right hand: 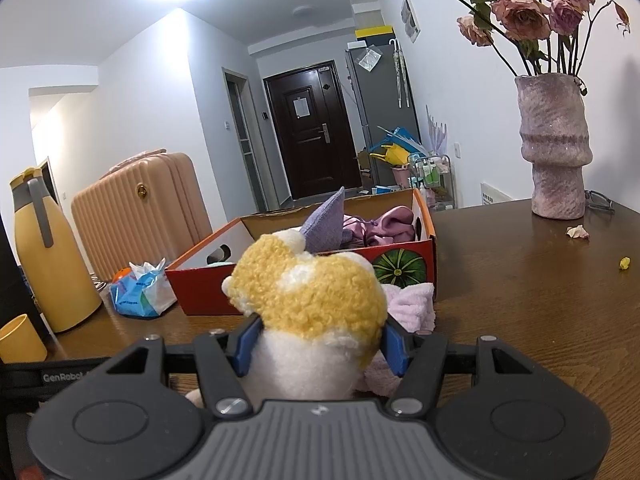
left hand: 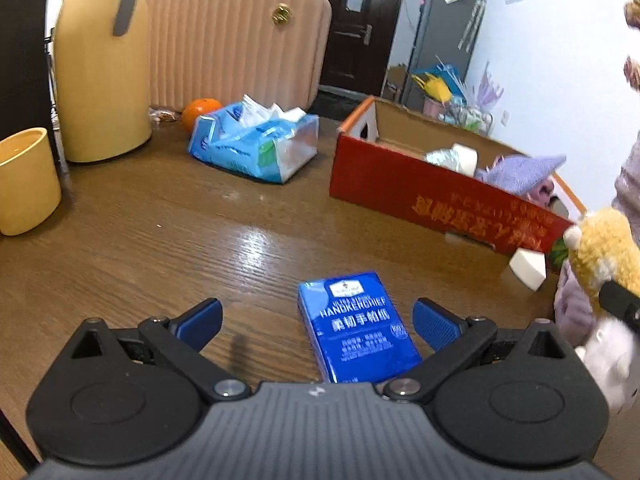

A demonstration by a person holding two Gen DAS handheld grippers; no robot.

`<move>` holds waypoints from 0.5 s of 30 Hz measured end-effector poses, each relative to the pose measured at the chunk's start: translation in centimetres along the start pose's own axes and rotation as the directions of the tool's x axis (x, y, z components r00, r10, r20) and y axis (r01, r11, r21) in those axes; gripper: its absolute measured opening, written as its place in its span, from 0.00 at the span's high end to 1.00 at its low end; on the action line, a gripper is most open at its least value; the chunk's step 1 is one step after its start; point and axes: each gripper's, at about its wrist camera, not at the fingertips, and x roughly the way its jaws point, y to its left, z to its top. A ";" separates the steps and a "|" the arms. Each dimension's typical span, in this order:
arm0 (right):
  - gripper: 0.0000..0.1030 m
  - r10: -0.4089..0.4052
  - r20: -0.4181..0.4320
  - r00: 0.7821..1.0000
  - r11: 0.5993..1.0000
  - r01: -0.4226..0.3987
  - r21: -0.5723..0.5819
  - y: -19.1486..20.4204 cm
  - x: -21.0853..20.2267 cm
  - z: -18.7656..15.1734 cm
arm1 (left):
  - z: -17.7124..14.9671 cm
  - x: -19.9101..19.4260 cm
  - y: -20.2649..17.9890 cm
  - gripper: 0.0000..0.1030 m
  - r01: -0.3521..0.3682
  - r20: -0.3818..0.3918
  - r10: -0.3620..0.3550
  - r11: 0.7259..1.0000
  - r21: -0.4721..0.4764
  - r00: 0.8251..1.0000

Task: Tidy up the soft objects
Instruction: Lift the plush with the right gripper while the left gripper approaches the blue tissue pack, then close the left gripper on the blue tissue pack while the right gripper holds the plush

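A blue handkerchief tissue pack (left hand: 354, 324) lies flat on the brown wooden table between the fingers of my left gripper (left hand: 318, 322), which is open and not touching it. My right gripper (right hand: 320, 340) is shut on a yellow and white plush toy (right hand: 312, 300), held just in front of the red cardboard box (right hand: 296, 280). The toy also shows at the right edge of the left wrist view (left hand: 604, 252). The box (left hand: 420, 196) holds a purple knitted cloth (left hand: 520, 172), pink soft items (right hand: 392, 228) and a white roll (left hand: 464, 158).
A pale pink fluffy cloth (right hand: 408, 304) lies beside the box. An open blue tissue bag (left hand: 256, 144), an orange (left hand: 201, 111), a yellow jug (left hand: 102, 72) and a yellow cup (left hand: 24, 180) stand at the left. A vase of dried roses (right hand: 554, 152) stands at the right.
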 end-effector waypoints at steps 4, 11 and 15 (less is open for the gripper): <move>0.41 0.001 -0.003 1.000 1.000 -0.001 0.003 0.0 0.1 0.0 | -0.5 0.8 -1.0 0.00 -0.006 -0.035 0.008 0.999 0.047 0.999; 0.41 -0.001 -0.010 1.000 1.000 0.001 0.004 0.0 0.3 0.0 | -1.1 2.3 -2.4 0.00 -0.073 -0.065 0.079 0.993 0.095 0.995; 0.41 -0.002 -0.012 1.000 1.000 0.002 0.003 0.0 0.4 0.0 | -1.3 2.5 -2.4 0.11 -0.088 -0.061 0.095 0.990 0.106 0.994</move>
